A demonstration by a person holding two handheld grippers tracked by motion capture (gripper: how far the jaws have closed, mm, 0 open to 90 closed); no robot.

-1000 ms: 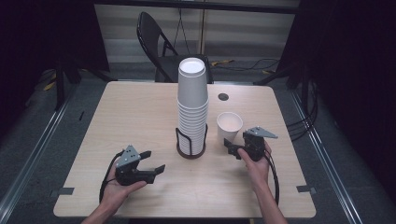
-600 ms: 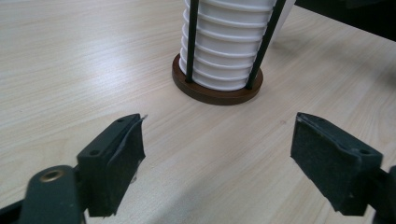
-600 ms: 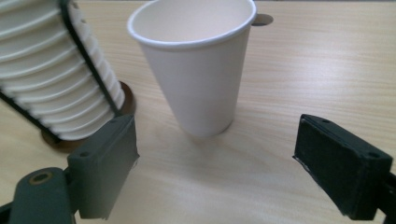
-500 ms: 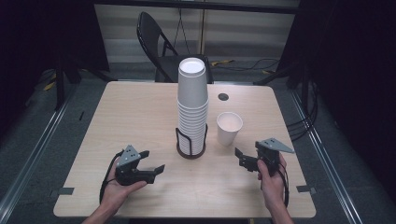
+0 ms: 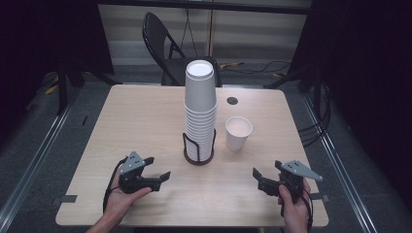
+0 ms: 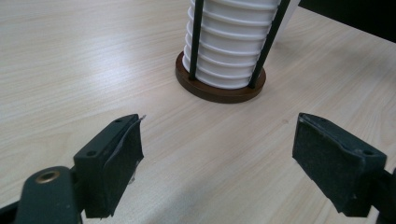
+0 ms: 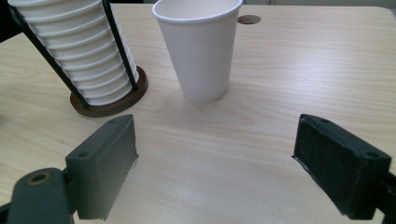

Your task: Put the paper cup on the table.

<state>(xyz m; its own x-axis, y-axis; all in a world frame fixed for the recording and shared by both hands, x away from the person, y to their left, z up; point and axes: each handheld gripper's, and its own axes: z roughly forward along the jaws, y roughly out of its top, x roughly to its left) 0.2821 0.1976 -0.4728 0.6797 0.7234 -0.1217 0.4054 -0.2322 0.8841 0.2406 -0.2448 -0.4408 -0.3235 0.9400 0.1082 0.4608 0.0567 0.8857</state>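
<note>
- Tall stack of white paper cups (image 5: pixel 199 111) stands in a black wire holder with round brown base (image 5: pixel 198 157) on the light wooden worktop (image 5: pixel 145 116).
- Single white paper cup (image 5: pixel 238 133) stands upright just right of the stack.
- Left hand-held gripper (image 5: pixel 163 175), jaws wide, empty, near-left of the stack.
- Right hand-held gripper (image 5: pixel 256 175), jaws wide, empty, near-right of the stack.

No text, label, brand, number or sign could be read anywhere. The tall stack of plain white paper cups (image 5: pixel 199 109) bore no print, and neither did the single white paper cup (image 5: pixel 238 133) beside it. The light wood-grain tabletop (image 5: pixel 145 116) and the round dark brown wooden base of the cup holder (image 6: pixel 219 88) carried no markings either.
</note>
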